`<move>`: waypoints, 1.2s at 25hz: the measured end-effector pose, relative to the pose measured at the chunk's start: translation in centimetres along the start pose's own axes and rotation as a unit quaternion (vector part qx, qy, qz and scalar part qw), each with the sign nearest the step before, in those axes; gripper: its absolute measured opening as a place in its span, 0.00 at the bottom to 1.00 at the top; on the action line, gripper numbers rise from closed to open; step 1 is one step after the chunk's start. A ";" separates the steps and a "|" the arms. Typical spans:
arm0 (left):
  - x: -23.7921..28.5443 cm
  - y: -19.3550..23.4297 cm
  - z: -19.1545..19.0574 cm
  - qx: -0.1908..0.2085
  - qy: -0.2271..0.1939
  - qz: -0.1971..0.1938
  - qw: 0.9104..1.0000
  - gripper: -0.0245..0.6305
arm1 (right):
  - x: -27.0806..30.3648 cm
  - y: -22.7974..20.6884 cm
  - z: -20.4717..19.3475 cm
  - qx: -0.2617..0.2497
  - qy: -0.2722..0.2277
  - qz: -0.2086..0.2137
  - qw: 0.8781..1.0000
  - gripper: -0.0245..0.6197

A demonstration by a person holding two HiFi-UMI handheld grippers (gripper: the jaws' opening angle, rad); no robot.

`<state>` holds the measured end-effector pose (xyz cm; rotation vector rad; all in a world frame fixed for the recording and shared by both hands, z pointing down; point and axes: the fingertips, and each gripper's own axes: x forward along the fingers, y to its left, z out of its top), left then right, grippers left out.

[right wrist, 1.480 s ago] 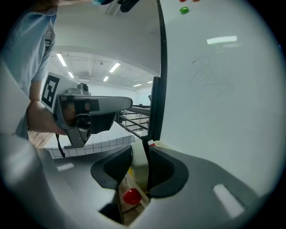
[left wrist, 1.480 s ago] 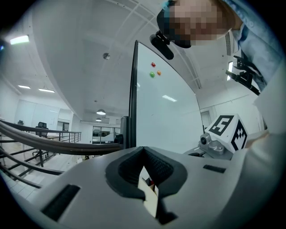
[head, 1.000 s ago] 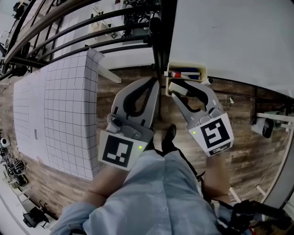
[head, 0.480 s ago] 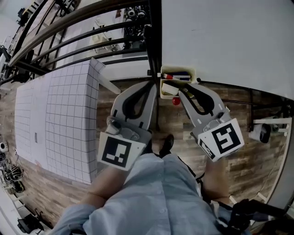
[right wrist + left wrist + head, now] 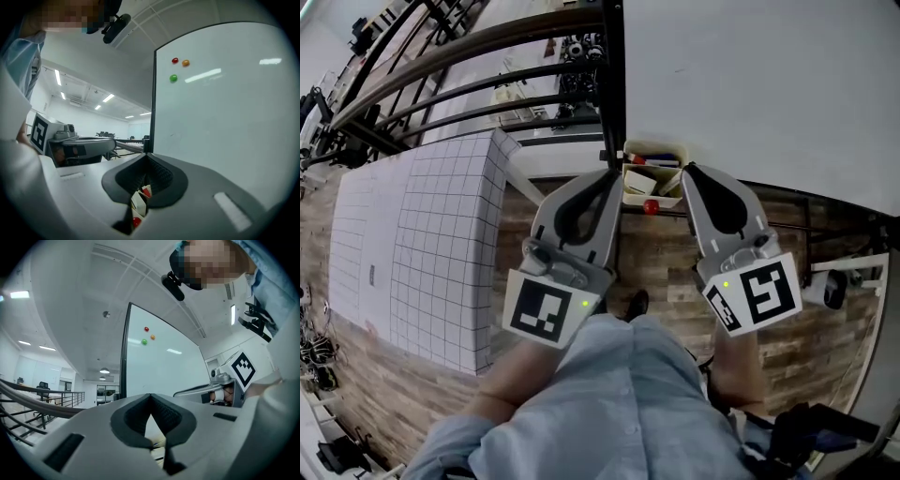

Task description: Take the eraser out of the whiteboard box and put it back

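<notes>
Resting in box, eraser lies beside right gripper.

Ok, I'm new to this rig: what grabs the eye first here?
The left gripper and right gripper, both shut and empty, aim at a small cream box on the whiteboard's lower edge. Three coloured magnets dot the board up high; a big gridded panel fills the left.

We read no words, numbers or brands anywhere. The only signs are black-and-white coded squares: the left marker behind the left gripper claw, the right marker behind the right gripper claw.
</notes>
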<state>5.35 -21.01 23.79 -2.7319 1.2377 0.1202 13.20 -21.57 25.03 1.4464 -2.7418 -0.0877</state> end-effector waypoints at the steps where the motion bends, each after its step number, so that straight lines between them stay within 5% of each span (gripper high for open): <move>1: -0.1 -0.1 0.1 0.001 -0.001 0.001 1.000 0.04 | -0.1 0.0 0.1 -0.001 -0.003 0.000 1.000 0.04; 30: -1.2 -0.4 0.4 0.008 -0.002 0.007 1.000 0.04 | -0.4 1.1 1.3 -0.012 -0.019 0.008 1.000 0.04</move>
